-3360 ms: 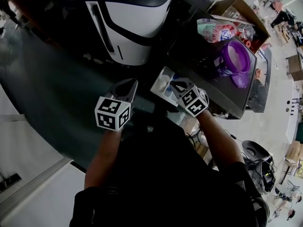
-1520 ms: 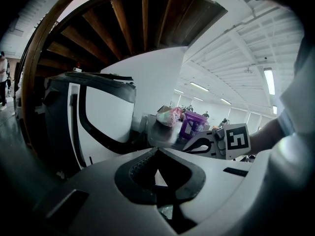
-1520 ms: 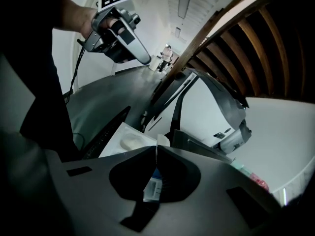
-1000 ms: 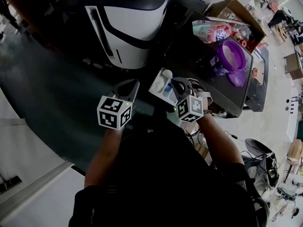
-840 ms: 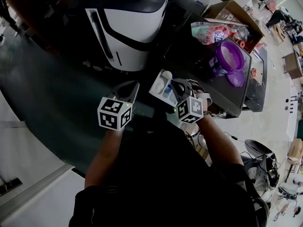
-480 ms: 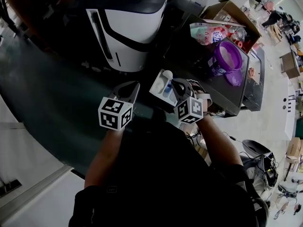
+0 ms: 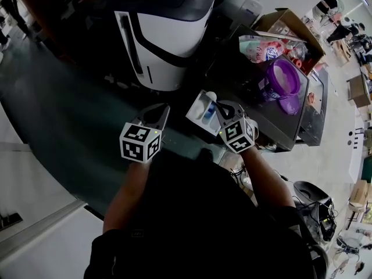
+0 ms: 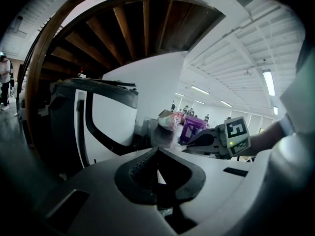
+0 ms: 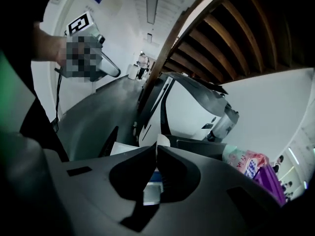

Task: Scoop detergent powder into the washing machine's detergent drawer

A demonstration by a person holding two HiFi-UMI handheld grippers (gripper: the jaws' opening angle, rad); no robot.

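Note:
The detergent drawer [image 7: 197, 107] stands pulled out of the dark washing machine [image 7: 250, 92], white with a blue compartment. My right gripper [image 7: 217, 105] hovers over it, shut on a white scoop [image 7: 211, 96] whose round bowl sticks out past the tips. In the right gripper view the scoop [image 9: 163, 141] shows just beyond the closed tips of the right gripper [image 9: 156, 149], with the drawer [image 9: 149, 194] below. A purple tub [image 7: 283, 77] of white powder sits on the machine's top. My left gripper [image 7: 164, 107] is shut and holds nothing, left of the drawer; its tips [image 8: 157, 151] meet.
A large white appliance [image 7: 165, 34] stands behind the drawer. A pink detergent bag [image 7: 261, 44] and an open cardboard box [image 7: 290, 22] lie beyond the tub, whose purple lid [image 7: 290, 102] rests beside it. Dark floor [image 7: 64, 115] lies to the left.
The scoop, absent 3.4 s ago, now shows at the right gripper's tips. The right gripper has shifted slightly right over the drawer. The left gripper has stayed put.

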